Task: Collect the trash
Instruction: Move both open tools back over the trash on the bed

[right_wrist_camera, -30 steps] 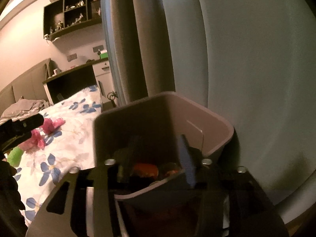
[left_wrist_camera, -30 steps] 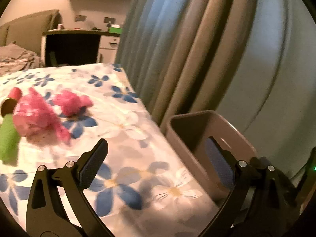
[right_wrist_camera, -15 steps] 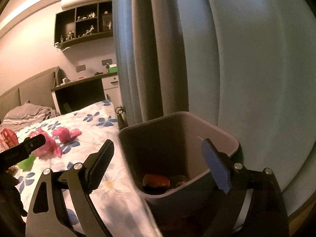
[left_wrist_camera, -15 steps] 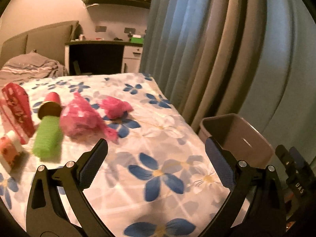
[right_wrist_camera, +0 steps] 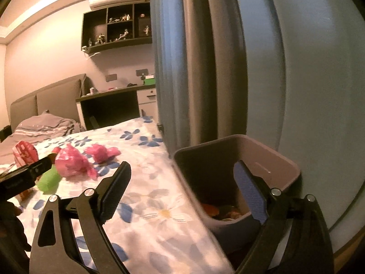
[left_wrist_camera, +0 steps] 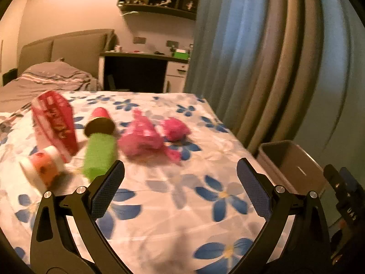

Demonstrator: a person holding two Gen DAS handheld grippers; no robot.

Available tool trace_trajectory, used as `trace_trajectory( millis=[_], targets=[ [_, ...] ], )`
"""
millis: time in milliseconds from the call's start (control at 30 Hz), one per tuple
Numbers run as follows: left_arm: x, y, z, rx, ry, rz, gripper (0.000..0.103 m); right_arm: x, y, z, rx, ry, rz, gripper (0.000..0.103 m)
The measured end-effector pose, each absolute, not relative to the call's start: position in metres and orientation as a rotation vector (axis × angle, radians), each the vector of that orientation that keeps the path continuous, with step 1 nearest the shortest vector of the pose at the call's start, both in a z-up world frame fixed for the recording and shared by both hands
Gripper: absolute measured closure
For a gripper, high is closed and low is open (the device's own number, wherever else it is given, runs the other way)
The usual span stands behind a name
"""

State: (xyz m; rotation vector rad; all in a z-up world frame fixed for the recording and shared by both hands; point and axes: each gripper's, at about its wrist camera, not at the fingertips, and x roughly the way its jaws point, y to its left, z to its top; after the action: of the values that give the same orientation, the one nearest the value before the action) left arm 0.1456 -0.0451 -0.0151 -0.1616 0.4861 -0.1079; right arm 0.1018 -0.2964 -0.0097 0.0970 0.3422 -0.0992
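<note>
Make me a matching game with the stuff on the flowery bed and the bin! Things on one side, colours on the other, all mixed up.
Things:
1. fuzzy roll lying on the bed
2. crumpled plastic bag on the bed
3. plastic bin beside the bed
4. flowers printed on the bedsheet

Colours:
A. blue
B. grey-brown
C. green
D. pink

Pairs: 1-C, 2-D, 3-B, 4-A
</note>
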Motion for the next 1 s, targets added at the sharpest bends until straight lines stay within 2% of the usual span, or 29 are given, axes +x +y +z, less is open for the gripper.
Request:
trace_trajectory(
  millis=[400,833,1000],
  targets=[
    [0.119,0.039,-0.024,-0.189,0.437,0.091,0.006,0.113,-0.237,-0.018,0.099,0.380,0.023,0.015],
    [0.103,0.117,-0.039,-0.268,0.469,0.226,0.006,0.128,-0.161,-0.015,0.047,0.380,0.184,0.015],
    [0.111,0.123,-0.043,-0.273,0.500,0.222,0.017,0.131,-0.141,-0.015,0.032,0.382,0.223,0.015]
  ],
)
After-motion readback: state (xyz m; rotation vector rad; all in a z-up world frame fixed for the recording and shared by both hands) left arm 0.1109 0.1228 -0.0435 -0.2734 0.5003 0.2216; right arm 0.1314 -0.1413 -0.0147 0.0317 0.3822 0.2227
